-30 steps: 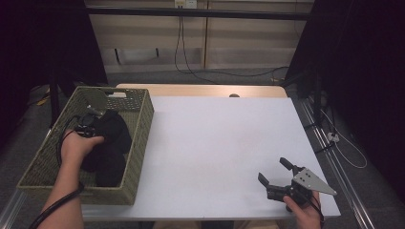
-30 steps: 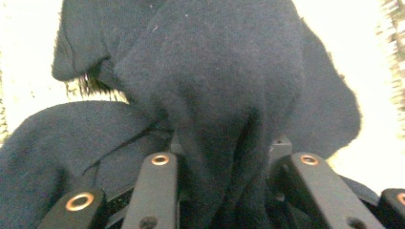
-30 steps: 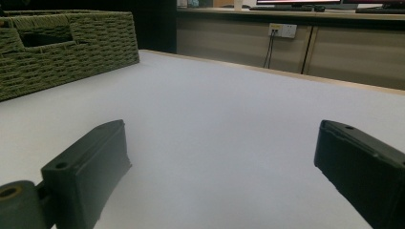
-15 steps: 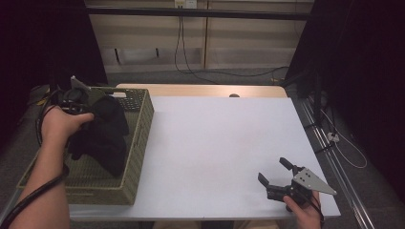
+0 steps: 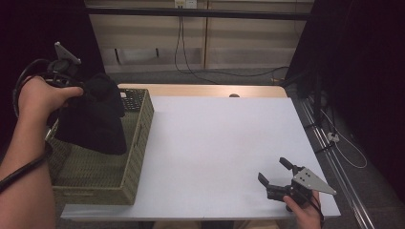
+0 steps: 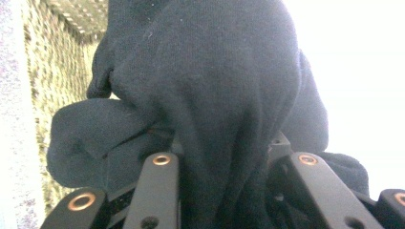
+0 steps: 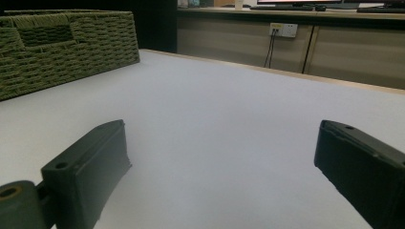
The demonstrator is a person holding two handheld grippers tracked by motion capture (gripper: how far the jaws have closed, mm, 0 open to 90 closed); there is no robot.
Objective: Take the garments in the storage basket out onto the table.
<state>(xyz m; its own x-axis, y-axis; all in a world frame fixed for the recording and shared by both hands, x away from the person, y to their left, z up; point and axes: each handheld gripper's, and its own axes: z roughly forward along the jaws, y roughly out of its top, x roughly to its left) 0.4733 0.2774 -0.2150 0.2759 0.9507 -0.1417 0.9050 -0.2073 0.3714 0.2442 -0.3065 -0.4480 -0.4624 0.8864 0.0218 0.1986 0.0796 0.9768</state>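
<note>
Black, soft cloth [image 5: 95,119] hangs bunched from the left gripper [image 5: 71,88], fingers clamped on a thick fold, above the woven basket [image 5: 133,157]. Limp and light, it likely sags; grasping a gathered fold suits it. The right gripper [image 5: 277,176] rests fingers apart on the tabletop [image 5: 215,143].

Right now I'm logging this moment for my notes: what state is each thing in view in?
Dark garment: bunched, hanging above the basket, gripped.
Woven basket: upright on the table's left side, open-topped.
Left hand-held gripper: shut on the garment, raised.
Right hand-held gripper: open, nothing between its jaws, low over the table.
White table: bare in the middle.
</note>
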